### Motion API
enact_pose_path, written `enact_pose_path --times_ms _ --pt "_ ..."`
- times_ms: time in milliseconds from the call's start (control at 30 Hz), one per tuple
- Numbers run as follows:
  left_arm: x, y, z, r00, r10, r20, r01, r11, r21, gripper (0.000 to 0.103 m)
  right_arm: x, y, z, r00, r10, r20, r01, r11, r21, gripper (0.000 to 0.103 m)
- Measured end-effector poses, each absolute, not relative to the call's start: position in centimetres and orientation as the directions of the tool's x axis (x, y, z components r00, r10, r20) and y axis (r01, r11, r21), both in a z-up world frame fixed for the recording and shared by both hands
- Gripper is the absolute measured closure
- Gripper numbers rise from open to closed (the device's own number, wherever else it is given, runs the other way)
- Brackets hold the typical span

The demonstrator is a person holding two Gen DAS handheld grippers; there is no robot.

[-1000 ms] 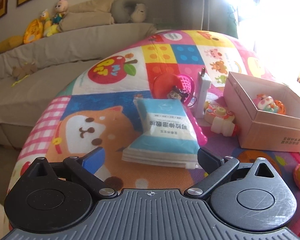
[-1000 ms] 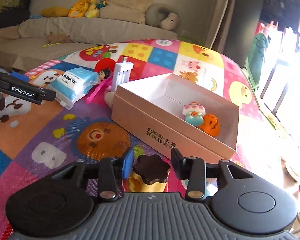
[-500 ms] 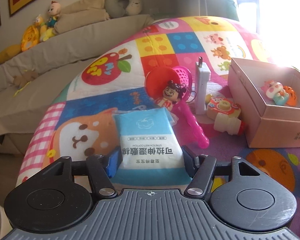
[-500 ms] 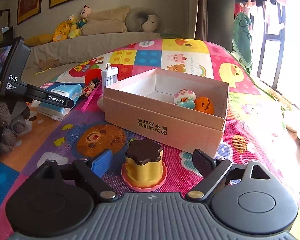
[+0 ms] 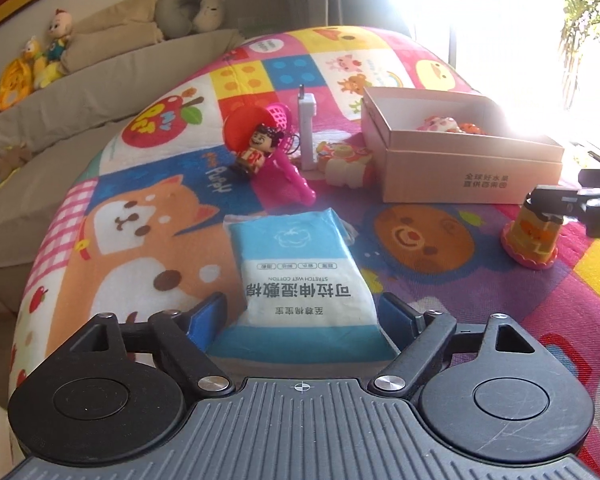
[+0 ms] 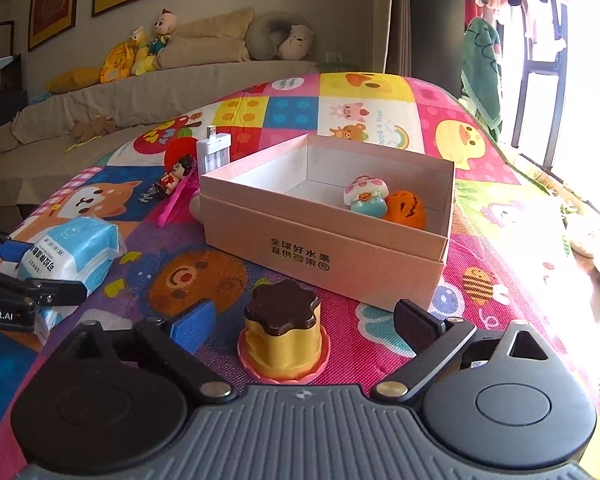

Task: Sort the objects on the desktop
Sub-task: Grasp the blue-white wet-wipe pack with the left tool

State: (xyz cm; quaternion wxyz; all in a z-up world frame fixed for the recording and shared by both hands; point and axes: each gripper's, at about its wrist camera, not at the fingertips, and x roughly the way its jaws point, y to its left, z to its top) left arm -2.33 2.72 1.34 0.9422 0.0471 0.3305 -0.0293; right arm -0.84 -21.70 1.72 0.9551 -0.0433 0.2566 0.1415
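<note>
After clamping the pudding toy a second ago, lets go with right tool, left tool slack astride wipes pack; delays filling the box.

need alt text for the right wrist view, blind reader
The open right gripper straddles a yellow pudding-shaped toy with a brown lid, standing on a colourful cartoon play mat. Behind it sits an open pink cardboard box holding a mushroom toy and an orange toy; at left, the left gripper flanks a blue wet-wipes pack.
</note>
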Motion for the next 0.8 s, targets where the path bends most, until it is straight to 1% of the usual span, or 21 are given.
enact_pose_path --times_ms 33,100,133,167,200,300,367,400,467,533,700,800 --pt "-2.2 2.9 1.1 0.775 -0.028 -0.631 0.081 0.995 0.056 0.011 -0.7 -22.1 2.1 0.844 0.228 -0.485 -0.261 0.965 0.000 0.008" --pt "-1.9 3.0 0.8 0.770 -0.033 -0.637 0.073 0.997 0.038 0.009 0.1 -23.3 3.4 0.873 0.169 -0.458 -0.173 0.984 0.034 0.017" --pt "-1.9 3.2 0.9 0.772 -0.039 -0.634 0.073 0.997 0.028 0.008 0.8 -23.7 4.0 0.879 0.139 -0.457 -0.134 0.990 0.044 0.025" --pt "-2.0 3.4 0.9 0.776 -0.047 -0.629 0.072 0.997 0.015 0.007 2.0 -24.2 4.6 0.880 0.105 -0.463 -0.091 0.994 0.052 0.029" --pt "-2.1 3.5 0.8 0.777 -0.050 -0.628 0.071 0.997 0.008 0.007 3.4 -24.7 5.0 0.877 0.072 -0.476 -0.052 0.997 0.055 0.030" --pt "-2.3 3.8 0.8 0.782 -0.055 -0.621 0.058 0.998 -0.014 0.006 7.7 -25.4 4.9 0.847 0.016 -0.532 0.002 0.999 0.032 0.041" --pt "-2.5 4.1 0.9 0.789 -0.059 -0.611 0.053 0.998 -0.028 0.006 10.6 -25.4 4.0 0.796 0.025 -0.604 -0.012 1.000 0.026 0.058" --pt "-2.5 4.1 0.9 0.791 -0.063 -0.609 0.053 0.998 -0.035 0.006 11.7 -25.2 3.5 0.772 0.045 -0.634 -0.034 0.999 0.030 0.062" --pt "-2.4 4.3 0.8 0.789 -0.075 -0.610 0.054 0.997 -0.052 0.006 12.9 -24.1 2.9 0.766 0.022 -0.643 -0.045 0.999 -0.019 0.064" --pt "-2.3 4.6 0.8 0.785 -0.088 -0.613 0.056 0.996 -0.071 0.005 13.4 -22.6 2.4 0.786 -0.007 -0.618 -0.067 0.993 -0.096 0.064" --pt "-2.2 4.9 0.7 0.782 -0.105 -0.615 0.059 0.994 -0.094 0.004 15.0 -20.5 2.3 0.782 0.122 -0.611 -0.220 0.972 -0.088 0.064" --pt "-2.3 4.8 0.7 0.785 -0.102 -0.611 0.059 0.994 -0.091 0.003 14.8 -19.5 3.0 0.782 0.154 -0.604 -0.269 0.958 -0.103 0.064"
